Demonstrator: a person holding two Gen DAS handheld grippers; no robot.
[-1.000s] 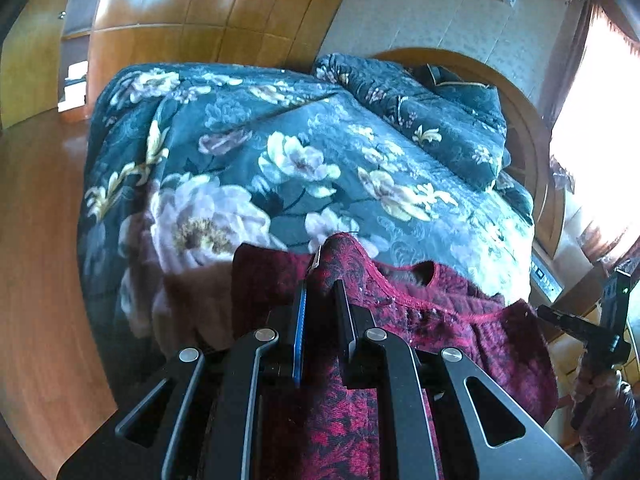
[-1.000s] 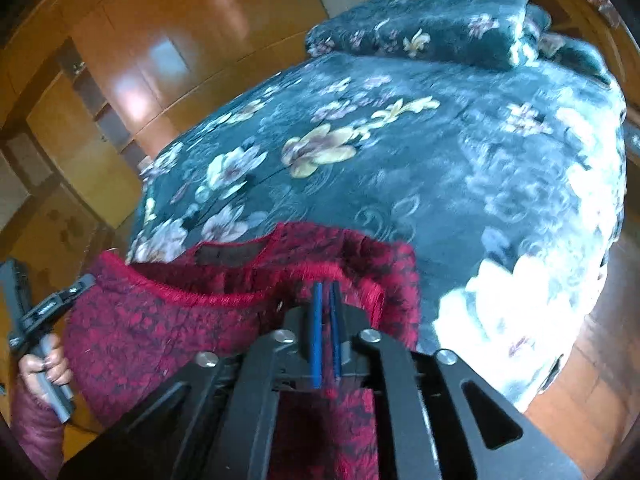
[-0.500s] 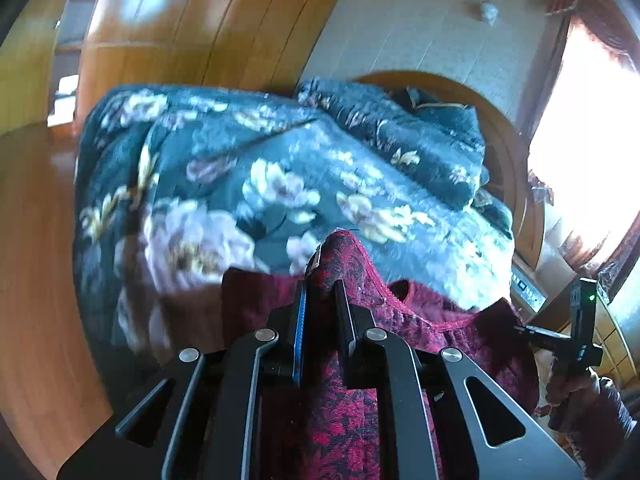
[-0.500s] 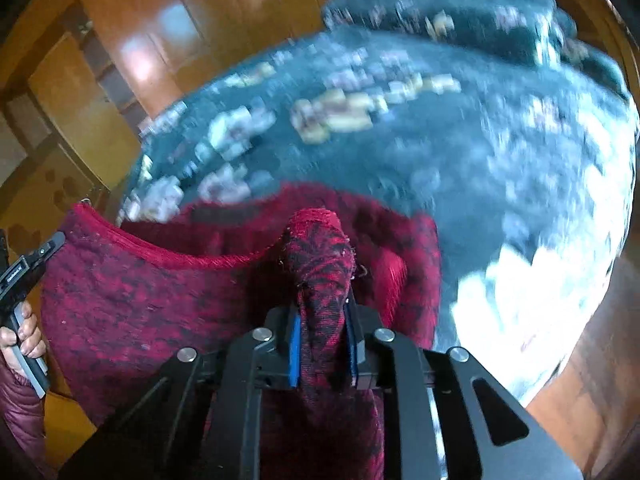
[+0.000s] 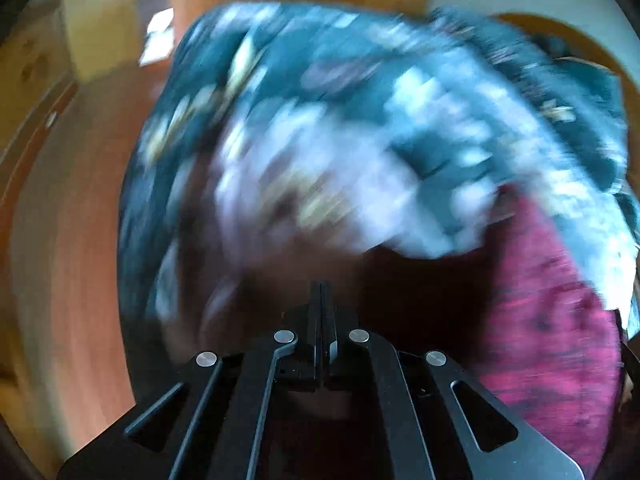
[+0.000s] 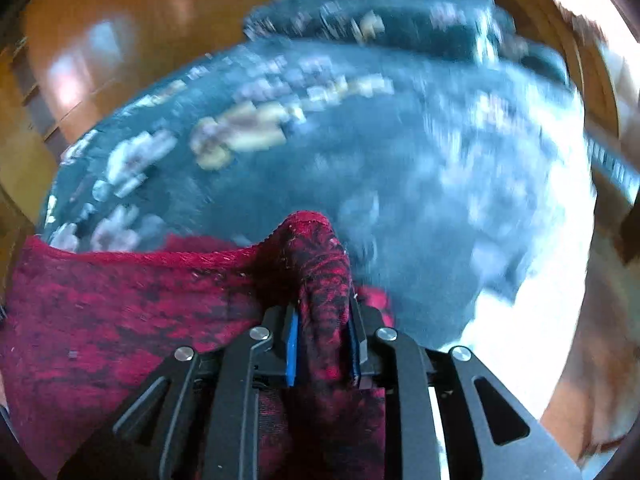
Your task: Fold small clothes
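Note:
A dark red patterned garment (image 6: pixel 120 304) hangs over the near edge of a bed with a blue floral quilt (image 6: pixel 360 152). My right gripper (image 6: pixel 322 312) is shut on a bunched fold of the garment that sticks up between the blue pads. In the blurred left wrist view the garment (image 5: pixel 560 320) shows at the right, and my left gripper (image 5: pixel 321 300) has its fingers pressed together with no cloth seen between them. Both views are smeared by motion.
Blue floral pillows (image 6: pixel 380 12) lie at the head of the bed against a wooden headboard. Wooden wardrobe panels (image 6: pixel 100 40) stand behind the bed. Wooden floor (image 5: pixel 68 240) lies to the left of the bed. Bright window light falls at the right.
My left gripper no longer shows the garment fold between its fingers and has swung left. My right gripper keeps its fold, and both cameras are moving fast.

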